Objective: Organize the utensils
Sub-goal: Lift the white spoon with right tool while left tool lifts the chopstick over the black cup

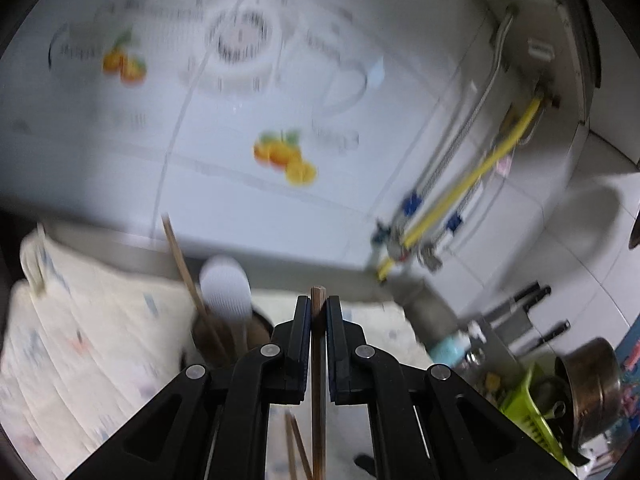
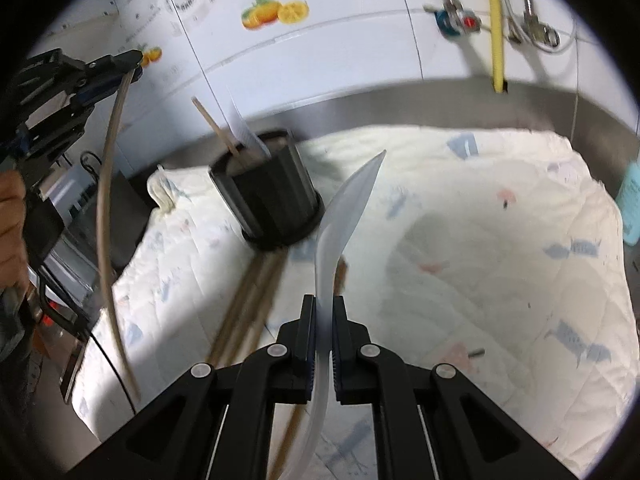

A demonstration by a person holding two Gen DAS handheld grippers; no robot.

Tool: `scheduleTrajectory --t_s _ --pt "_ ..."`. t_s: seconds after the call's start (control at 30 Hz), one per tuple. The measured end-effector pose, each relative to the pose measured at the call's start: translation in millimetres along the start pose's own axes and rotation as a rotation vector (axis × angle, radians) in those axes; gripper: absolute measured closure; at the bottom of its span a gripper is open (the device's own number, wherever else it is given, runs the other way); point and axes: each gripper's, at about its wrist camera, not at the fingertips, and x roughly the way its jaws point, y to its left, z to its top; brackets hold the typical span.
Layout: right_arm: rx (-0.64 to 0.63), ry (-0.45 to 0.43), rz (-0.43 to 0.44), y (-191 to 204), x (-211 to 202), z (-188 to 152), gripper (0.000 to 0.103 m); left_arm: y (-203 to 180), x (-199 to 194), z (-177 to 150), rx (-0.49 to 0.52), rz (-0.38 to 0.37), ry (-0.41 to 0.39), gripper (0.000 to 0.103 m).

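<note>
Where the right wrist view begins at its left edge, a hand [image 2: 12, 216] grips the handle of the left claw [image 2: 134, 65], which is raised in front of the tiled wall [image 2: 360, 40] and clamped together on the top end of a long wooden chopstick [image 2: 105, 208]; the stick hangs down from the pads, its lower end in the air above the quilted cloth [image 2: 480, 240] that covers the counter. In the left wrist view the same chopstick [image 1: 318, 360] runs straight up between the closed pads, its tip showing just above them.

Further right stands the black utensil holder [image 2: 268, 200], upright on the cloth near the steel ledge at the foot of the wall. A wooden stick [image 2: 216, 128] and a white spoon [image 2: 246, 130] lean out of its mouth. From the left wrist view the holder [image 1: 208, 336] sits just left of the claw, with the white spoon's bowl [image 1: 226, 284] rising from it, blurred.

Several more chopsticks [image 2: 248, 308] lie flat on the cloth in a bundle in front of the holder, reaching toward the lower edge of the frame.

At centre, the right claw [image 2: 324, 320] is clamped on the handle of a translucent white spoon [image 2: 344, 216], whose bowl curves up and away, its tip lying to the right of the holder.

On the right the wall carries a yellow hose [image 2: 496, 32] and blue-collared valves [image 2: 448, 20].
</note>
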Motion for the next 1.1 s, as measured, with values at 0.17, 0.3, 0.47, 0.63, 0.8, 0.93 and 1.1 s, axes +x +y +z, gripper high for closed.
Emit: scheduleTrajectory --t_s 0.17,0.3,0.47,0.63,0.8,0.93,1.1 --pt "-0.02 -0.059 0.005 7.8 -5.2 22.7 0.094 4.2 -2.7 39.2 0.061 0.042 -0.127 0.096" --pt "-0.031 -0.104 -0.006 12.2 -5.5 39.7 0.094 8.1 4.7 63.1 0.12 0.071 -0.234 0.096" --pt "-0.022 -0.141 -0.019 16.2 -1.0 58.5 0.094 15.9 33.4 82.8 0.161 0.097 -0.309 0.096" --pt "-0.022 -0.189 -0.03 20.9 3.8 80.2 0.094 25.5 48.1 96.2 0.171 0.104 -0.366 0.096" --pt "-0.018 -0.252 -0.011 30.3 11.5 99.6 0.094 33.6 62.3 95.1 0.2 0.124 -0.387 0.096" --pt "-0.008 -0.315 0.018 38.7 19.5 116.6 0.094 42.0 70.4 81.9 0.192 0.148 -0.383 0.096" --pt "0.017 -0.374 0.021 42.8 34.2 131.0 0.094 57.8 78.8 65.5 0.164 0.169 -0.349 0.096"
